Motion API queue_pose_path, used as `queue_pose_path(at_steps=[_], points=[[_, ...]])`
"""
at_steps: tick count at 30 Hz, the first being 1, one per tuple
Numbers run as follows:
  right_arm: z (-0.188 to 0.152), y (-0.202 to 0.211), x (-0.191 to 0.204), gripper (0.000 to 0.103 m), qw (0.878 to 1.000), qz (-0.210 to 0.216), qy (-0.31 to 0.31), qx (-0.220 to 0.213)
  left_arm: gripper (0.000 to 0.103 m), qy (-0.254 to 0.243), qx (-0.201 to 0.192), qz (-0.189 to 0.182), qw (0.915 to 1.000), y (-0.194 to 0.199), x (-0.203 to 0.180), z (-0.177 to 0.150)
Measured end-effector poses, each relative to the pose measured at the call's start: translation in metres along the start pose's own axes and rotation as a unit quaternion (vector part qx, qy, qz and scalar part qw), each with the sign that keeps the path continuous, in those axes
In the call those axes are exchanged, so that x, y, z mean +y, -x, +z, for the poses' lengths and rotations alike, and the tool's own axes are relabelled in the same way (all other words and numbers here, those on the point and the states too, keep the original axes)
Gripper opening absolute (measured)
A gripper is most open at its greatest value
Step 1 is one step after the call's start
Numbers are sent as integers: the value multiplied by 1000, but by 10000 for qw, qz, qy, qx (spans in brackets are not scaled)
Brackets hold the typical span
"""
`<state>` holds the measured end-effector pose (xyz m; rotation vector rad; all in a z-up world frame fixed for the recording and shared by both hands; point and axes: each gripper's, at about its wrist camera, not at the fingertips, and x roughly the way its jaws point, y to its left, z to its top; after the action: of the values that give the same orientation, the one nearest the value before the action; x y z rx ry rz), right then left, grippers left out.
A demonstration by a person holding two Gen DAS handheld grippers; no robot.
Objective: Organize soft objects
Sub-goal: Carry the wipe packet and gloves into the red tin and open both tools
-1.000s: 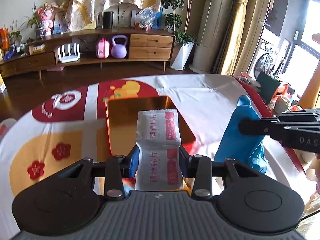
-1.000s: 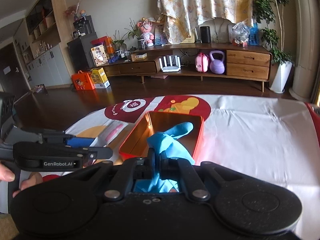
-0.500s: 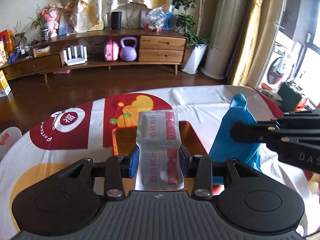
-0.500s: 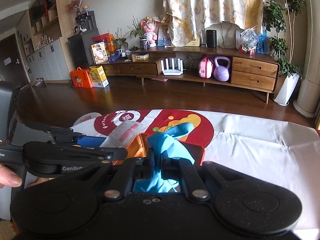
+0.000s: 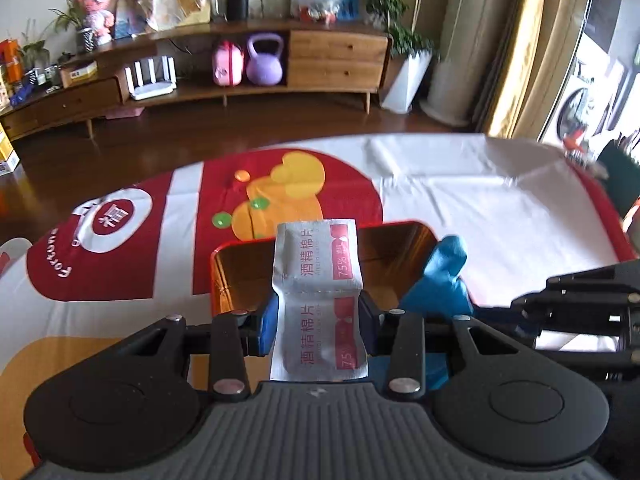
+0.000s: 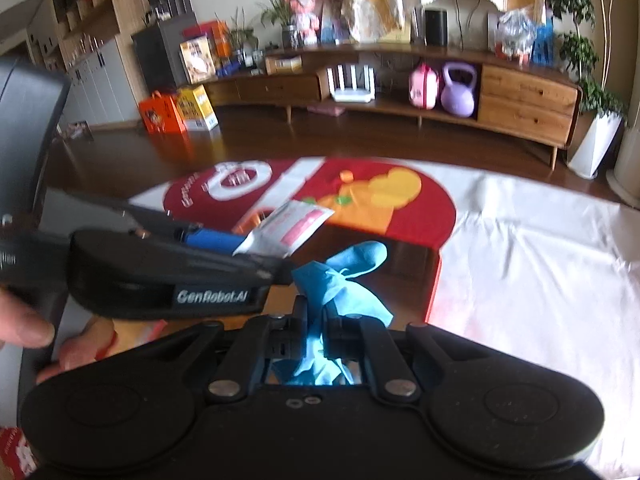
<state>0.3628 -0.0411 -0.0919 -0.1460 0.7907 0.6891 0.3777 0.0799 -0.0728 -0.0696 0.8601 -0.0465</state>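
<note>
My left gripper (image 5: 318, 322) is shut on a strip of white-and-pink alcohol wipe packets (image 5: 318, 264), which stands up in front of a red tin box (image 5: 390, 258) with a shiny gold inside. My right gripper (image 6: 316, 320) is shut on a crumpled blue glove (image 6: 340, 276), held over the near part of the box (image 6: 434, 280). In the left wrist view the glove (image 5: 442, 280) and the right gripper (image 5: 580, 304) are at the box's right side. In the right wrist view the left gripper (image 6: 240, 248) with the packets (image 6: 288, 226) crosses from the left, close to the glove.
The box sits on a table under a white, red and orange cloth (image 5: 460, 192). Beyond the table edge are dark wood floor and a long wooden sideboard (image 6: 500, 92). A hand (image 6: 36, 332) holds the left gripper at the lower left.
Both grippers have drawn back and risen, so the box sits lower and farther ahead. The two grippers have come closer together. Both keep their hold.
</note>
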Motion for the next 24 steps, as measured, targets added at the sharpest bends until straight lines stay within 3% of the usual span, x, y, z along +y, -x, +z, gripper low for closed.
queue_pose_path(at_steps=[10,18,20,24], points=[[-16,-26,-11,12,9994,-71,-48,327,40,-236,579,51,9980,-51,-4,-8],[-19,-28,-13,16,9994,-65,-62,344,41,-310,669,56,9973,-62,-8,-10],[-20,-25,-14,19,9993,6,-100,354,42,-288,676,55,9973,-62,-8,-10],[-19,-19,-10,37,9995,39,-76,297,50,-333,679,51,9971,-59,-11,-9]])
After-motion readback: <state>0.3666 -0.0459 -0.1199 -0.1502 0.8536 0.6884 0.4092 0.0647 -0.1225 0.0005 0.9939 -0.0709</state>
